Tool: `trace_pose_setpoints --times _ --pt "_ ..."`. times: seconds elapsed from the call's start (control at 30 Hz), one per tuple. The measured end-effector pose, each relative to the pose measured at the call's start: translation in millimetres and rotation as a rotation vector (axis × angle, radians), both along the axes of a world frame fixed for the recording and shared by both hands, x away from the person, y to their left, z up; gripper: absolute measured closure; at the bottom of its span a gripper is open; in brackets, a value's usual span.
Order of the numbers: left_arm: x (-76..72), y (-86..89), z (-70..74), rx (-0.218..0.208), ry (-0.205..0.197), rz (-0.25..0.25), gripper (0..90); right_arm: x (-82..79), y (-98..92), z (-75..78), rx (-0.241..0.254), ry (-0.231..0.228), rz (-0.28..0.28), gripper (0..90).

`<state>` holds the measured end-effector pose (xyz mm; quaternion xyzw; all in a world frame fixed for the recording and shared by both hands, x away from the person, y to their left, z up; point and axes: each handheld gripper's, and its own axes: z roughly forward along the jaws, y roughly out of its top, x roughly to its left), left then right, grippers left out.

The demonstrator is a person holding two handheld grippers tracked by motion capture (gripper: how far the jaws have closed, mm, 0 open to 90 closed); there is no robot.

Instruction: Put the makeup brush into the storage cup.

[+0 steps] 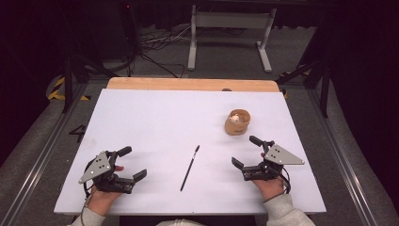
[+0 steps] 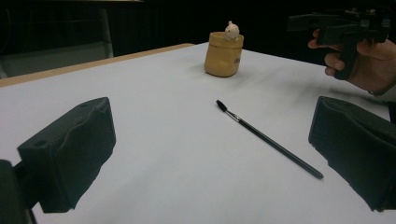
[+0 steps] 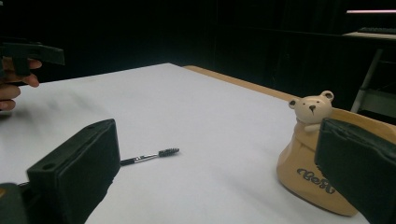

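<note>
A thin black brush with a bristled tip (image 1: 190, 167) lies flat on the white table sheet (image 1: 155, 122), between the two grippers and touching neither, its bristle end pointing away from the person toward the far side. The left gripper (image 1: 128, 164) rests low near the table's near-left corner with its jaws spread wide and nothing between them. The right gripper (image 1: 246, 151) sits near the near-right side, its jaws likewise wide apart and empty. Just beyond the right gripper stands a tan ceramic pot with a small cream bear figure at its rim (image 1: 237, 122), upright and apart from the brush.
</note>
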<state>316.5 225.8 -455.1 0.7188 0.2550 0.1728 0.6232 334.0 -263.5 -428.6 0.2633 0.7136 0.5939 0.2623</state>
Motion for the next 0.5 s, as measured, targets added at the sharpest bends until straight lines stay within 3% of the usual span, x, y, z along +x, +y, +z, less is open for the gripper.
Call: trace_pose_setpoints --times 0.5 --pt "-1.2 -3.1 2.6 0.004 -0.008 -0.01 1.6 -2.1 2.8 3.1 -0.036 0.006 -0.01 1.0"
